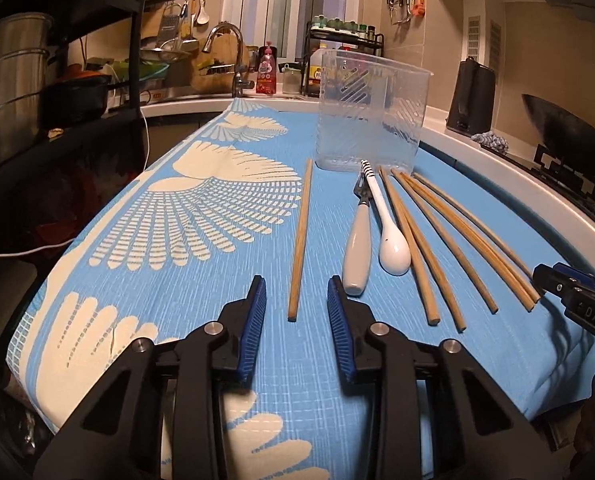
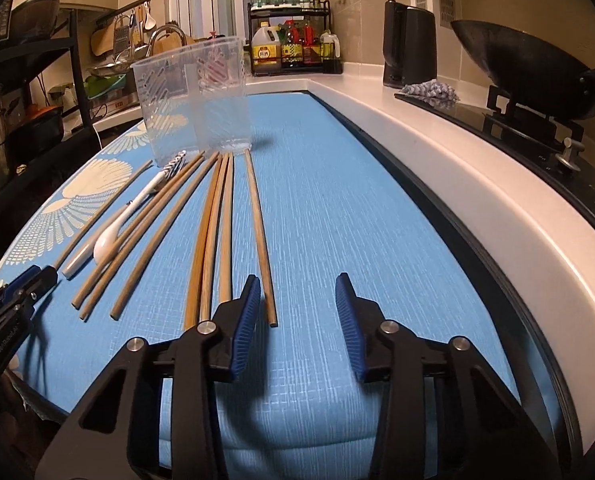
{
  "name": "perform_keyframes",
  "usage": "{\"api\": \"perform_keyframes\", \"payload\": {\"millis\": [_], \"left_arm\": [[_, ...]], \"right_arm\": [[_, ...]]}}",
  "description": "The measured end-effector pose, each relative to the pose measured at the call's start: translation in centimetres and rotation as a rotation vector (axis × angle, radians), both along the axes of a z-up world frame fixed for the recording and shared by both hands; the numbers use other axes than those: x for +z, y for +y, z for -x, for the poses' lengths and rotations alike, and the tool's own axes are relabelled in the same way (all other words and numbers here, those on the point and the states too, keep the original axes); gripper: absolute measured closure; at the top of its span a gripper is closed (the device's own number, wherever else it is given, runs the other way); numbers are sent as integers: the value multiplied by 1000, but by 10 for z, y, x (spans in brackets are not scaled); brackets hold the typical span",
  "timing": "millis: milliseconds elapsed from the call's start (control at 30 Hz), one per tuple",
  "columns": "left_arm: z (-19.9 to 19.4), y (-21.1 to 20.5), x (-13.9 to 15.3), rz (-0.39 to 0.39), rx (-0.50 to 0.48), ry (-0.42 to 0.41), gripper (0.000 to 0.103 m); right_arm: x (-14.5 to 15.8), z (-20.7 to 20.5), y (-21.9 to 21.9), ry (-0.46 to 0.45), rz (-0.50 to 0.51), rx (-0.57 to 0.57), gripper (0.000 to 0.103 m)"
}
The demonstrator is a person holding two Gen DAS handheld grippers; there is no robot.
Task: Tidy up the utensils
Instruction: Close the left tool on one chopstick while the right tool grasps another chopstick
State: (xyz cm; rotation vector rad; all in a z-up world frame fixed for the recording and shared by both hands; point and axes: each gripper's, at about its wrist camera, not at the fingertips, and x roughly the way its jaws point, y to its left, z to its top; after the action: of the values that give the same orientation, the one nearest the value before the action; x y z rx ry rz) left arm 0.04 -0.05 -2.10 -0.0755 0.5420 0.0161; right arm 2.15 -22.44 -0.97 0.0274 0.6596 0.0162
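Your clear plastic container (image 1: pixel 371 110) stands upright on the blue cloth (image 1: pixel 177 280) over the tabletop, nothing visible inside. Before it lie wooden chopsticks (image 1: pixel 437 240), a white spoon (image 1: pixel 393 254) and a white-handled utensil (image 1: pixel 357 256). Your left tool (image 1: pixel 296 304) and right tool (image 2: pixel 297 304) gape wide, holding nothing.

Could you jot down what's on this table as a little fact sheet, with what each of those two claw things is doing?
surface: blue patterned cloth
container: clear plastic holder, upright, empty
utensils: wooden chopsticks, white spoon, white-handled fork, all lying flat
left gripper: open, holding nothing
right gripper: open, holding nothing
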Motion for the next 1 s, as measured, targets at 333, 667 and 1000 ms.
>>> {"api": "perform_keyframes", "payload": {"millis": [333,667,1000], "left_arm": [[-1,-9,-4,-67,-29,-31,98],[16,-4,-2,-57,-66,-42,98],[18,-2,-7,-42,-64,-56,97]], "right_arm": [[-2,-3,10,-36,36,75,96],[1,11,4,-41,4,67,98],[-1,8,6,-25,12,95,96]]}}
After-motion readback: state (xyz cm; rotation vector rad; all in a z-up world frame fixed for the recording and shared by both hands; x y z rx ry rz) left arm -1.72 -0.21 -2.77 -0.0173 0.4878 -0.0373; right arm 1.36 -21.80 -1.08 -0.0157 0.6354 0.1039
